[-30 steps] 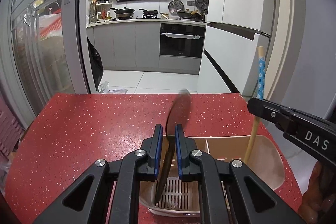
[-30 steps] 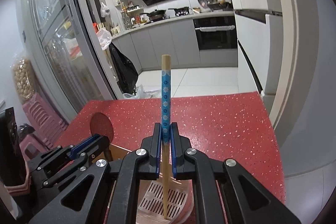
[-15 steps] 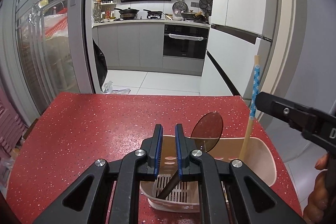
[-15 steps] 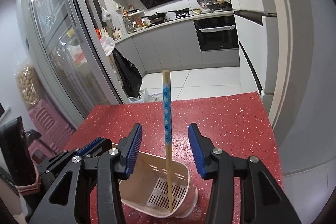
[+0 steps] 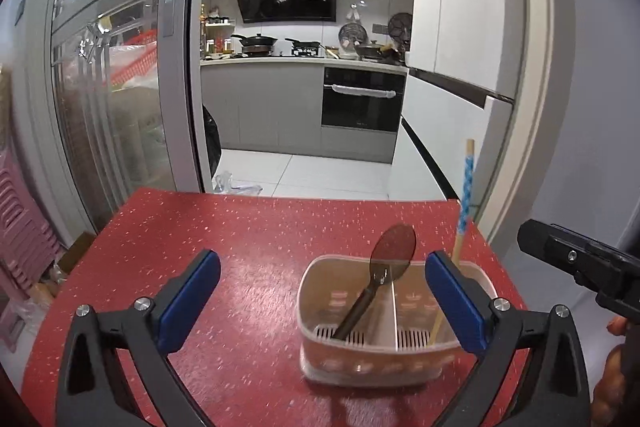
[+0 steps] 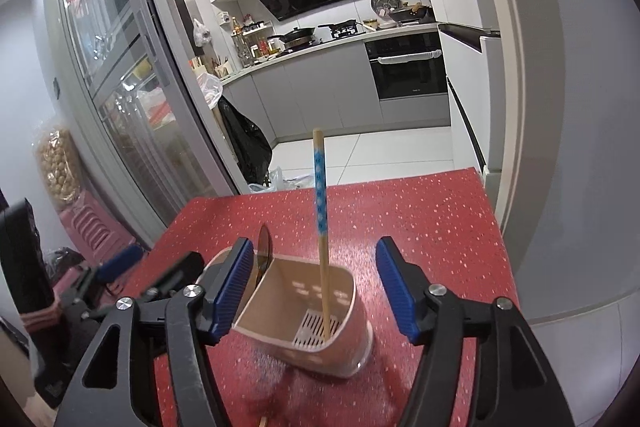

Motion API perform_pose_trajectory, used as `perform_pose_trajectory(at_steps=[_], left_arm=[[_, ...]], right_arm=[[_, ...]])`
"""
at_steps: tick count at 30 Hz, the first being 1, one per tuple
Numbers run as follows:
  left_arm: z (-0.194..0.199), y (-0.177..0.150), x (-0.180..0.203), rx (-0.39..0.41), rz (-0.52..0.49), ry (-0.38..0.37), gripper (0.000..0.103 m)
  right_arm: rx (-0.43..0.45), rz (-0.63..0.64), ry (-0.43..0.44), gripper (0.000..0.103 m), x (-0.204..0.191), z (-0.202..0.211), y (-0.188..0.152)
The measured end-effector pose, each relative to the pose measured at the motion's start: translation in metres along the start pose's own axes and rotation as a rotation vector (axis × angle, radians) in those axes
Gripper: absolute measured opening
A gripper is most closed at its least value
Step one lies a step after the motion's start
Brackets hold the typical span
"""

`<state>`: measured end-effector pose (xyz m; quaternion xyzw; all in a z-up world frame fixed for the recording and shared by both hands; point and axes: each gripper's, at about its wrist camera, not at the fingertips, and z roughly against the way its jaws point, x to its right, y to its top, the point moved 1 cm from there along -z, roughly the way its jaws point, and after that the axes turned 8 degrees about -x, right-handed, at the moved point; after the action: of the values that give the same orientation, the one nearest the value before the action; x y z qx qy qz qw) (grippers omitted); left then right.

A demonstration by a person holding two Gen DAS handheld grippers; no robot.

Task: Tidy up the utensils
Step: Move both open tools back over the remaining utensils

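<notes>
- Our left gripper has its jaws opening, spread wide with nothing pinched.
- Our right gripper is opening too; the chopstick stands free between its pads.
- The spoon leans in the left compartment of the holder, the chopstick in the right.
- The holder sits on the red table.
</notes>
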<state>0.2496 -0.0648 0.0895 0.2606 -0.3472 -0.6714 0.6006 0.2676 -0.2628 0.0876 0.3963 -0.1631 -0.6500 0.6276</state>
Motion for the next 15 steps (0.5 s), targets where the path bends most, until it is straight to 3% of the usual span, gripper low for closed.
perform_pose_trajectory(at_steps=[3,5,9,15], left_arm=[[0.012,-0.015,-0.009,-0.013,-0.002,0.014,0.103],[0.019,-0.027,-0.015,-0.031,-0.003,0.025,0.103],[0.026,-0.062,-0.033,-0.109,0.004,0.041,0.103],[0.032,-0.128,-0.066,-0.257,0.06,0.08,0.103]], right_arm=[[-0.027,0.0,0.01,0.082,-0.001,0.008,-0.014],[-0.046,-0.002,0.006,0.084,-0.003,0.011,-0.024],[-0.112,-0.011,-0.006,0.096,-0.004,0.012,-0.048],[-0.277,-0.031,-0.018,0.096,0.0,0.005,-0.098]])
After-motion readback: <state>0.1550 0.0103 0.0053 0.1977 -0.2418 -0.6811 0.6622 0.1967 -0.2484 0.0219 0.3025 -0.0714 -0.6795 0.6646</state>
